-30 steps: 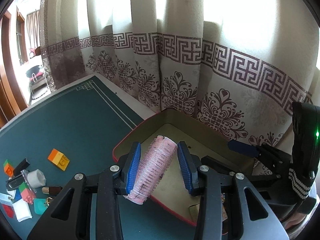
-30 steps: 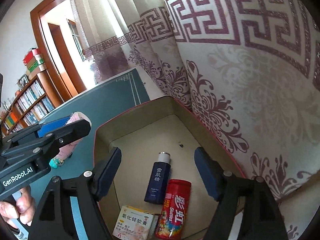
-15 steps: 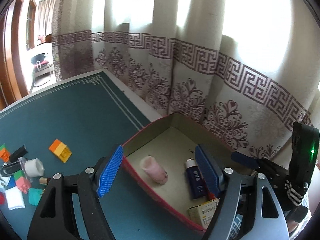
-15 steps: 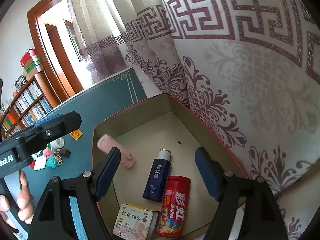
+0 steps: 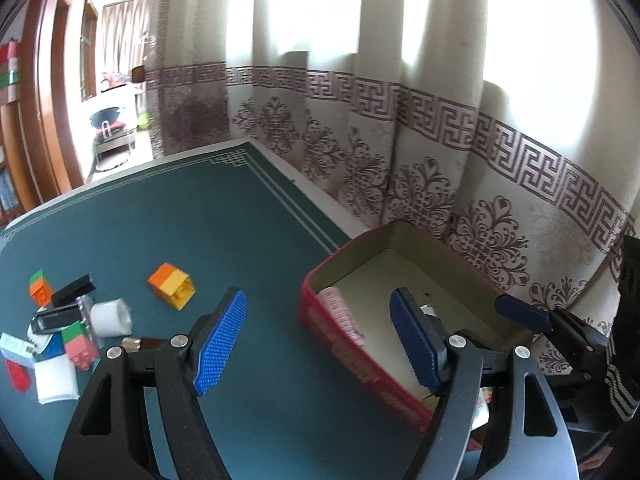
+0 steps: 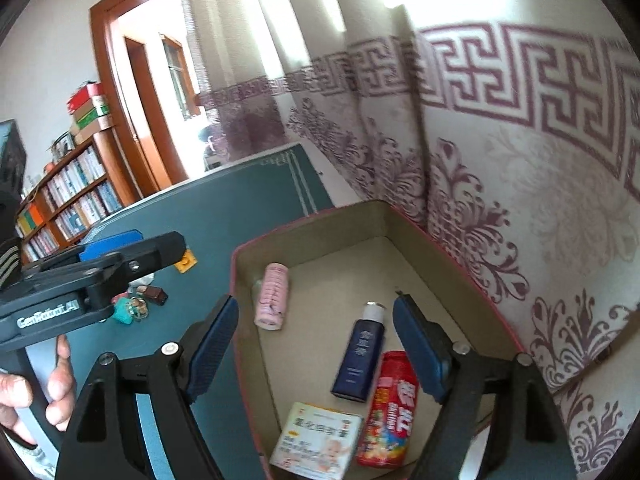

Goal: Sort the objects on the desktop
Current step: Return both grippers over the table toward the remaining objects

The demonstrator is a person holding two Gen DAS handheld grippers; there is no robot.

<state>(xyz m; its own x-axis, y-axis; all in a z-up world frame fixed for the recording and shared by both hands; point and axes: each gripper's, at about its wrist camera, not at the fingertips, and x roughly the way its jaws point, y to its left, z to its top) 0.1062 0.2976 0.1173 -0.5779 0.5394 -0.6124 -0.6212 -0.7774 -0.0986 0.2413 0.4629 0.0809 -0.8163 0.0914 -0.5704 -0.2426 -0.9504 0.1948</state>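
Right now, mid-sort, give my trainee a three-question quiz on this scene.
1. True or false: the pink roller lies inside the red box.
2. How many items are in the box? A two, B four, C six.
3. Fill in: the orange-yellow block sits on the ____ mat.

Key: 1 true. 2 B: roller, blue bottle, red can, carton. 3 green.

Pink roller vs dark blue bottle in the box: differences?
The pink roller is a ridged cylinder; the dark blue bottle is smooth with a white cap. The pink roller lies by the box's left wall; the dark blue bottle lies mid-floor beside the red can. Both lie flat, ungripped.
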